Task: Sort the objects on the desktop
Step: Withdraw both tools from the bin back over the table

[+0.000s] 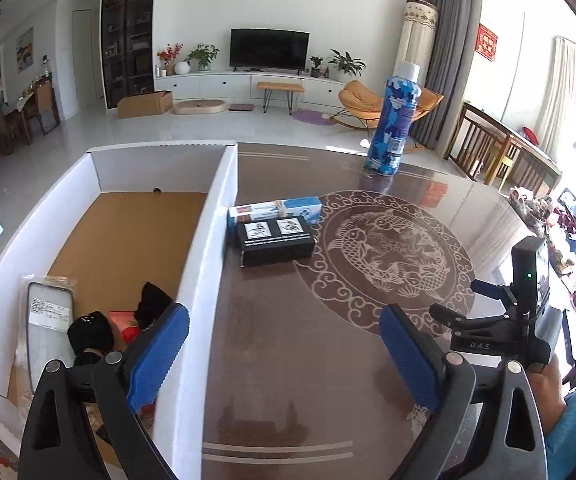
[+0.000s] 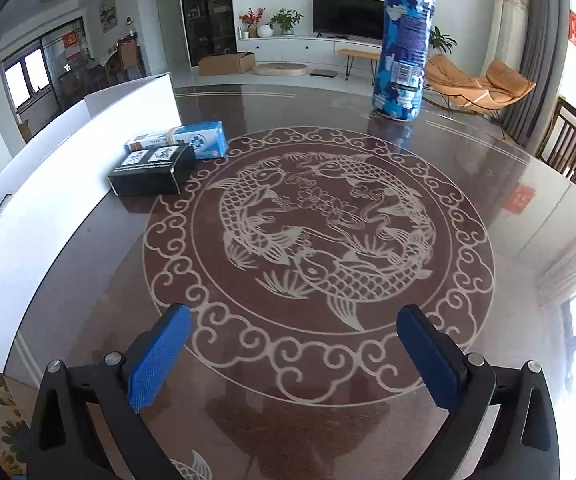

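Desktop objects lie in two groups: on the brown table (image 2: 508, 184) with its fish medallion, a black box (image 2: 150, 174) lies touching a blue-and-white carton (image 2: 196, 140), both just beside the white cardboard box (image 1: 212, 240), and a tall blue camouflage can (image 2: 404, 44) stands upright near the far edge. Inside the cardboard box are a phone case in clear wrap (image 1: 48, 316), some black items (image 1: 92, 332) and something red (image 1: 122, 318), too hidden to name. The left gripper (image 1: 284, 340) hangs with jaws wide apart, straddling the box wall, empty. The right gripper (image 2: 294, 348) is likewise spread wide over the medallion, holding nothing.
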The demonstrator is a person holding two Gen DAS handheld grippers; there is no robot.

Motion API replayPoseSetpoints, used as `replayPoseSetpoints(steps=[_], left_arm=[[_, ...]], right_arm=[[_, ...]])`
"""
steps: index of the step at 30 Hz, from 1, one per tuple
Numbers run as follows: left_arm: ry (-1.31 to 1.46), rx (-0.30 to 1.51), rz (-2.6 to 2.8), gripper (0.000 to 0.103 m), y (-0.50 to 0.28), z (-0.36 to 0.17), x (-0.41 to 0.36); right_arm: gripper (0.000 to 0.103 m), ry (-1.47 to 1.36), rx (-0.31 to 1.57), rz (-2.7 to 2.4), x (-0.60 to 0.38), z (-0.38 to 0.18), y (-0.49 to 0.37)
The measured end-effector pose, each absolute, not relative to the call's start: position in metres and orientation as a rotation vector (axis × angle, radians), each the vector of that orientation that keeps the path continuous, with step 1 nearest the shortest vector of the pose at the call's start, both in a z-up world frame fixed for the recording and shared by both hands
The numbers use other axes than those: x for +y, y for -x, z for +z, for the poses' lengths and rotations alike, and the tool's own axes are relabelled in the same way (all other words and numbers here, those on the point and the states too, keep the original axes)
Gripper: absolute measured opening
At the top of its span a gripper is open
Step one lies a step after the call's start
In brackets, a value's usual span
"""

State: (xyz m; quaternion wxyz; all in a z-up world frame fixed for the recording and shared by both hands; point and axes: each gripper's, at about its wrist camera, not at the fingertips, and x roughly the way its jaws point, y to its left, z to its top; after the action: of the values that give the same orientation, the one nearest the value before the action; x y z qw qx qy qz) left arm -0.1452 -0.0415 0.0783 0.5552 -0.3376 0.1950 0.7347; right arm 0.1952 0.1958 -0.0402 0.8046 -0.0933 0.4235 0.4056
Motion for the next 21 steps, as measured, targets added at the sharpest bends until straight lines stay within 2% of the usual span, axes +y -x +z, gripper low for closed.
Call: replayPoseSetpoints(steps=[8, 13, 21], left_arm=[[0.858, 0.643, 1.574, 0.1, 0.064, -0.005, 0.002], [0.884, 0.692, 1.584, 0.1, 0.06, -0.046, 0.008], [0.906, 0.698, 1.62, 0.1, 0.071, -0.071, 0.011]], right_arm=[[0.103, 0.15, 0.939, 0.78, 0.15, -0.072, -0.208], [0.103, 0.142, 0.941, 0.797, 0.157, -0.082, -0.203], [0.103, 0.107, 0.944, 0.804, 0.166, -0.086, -0.2]])
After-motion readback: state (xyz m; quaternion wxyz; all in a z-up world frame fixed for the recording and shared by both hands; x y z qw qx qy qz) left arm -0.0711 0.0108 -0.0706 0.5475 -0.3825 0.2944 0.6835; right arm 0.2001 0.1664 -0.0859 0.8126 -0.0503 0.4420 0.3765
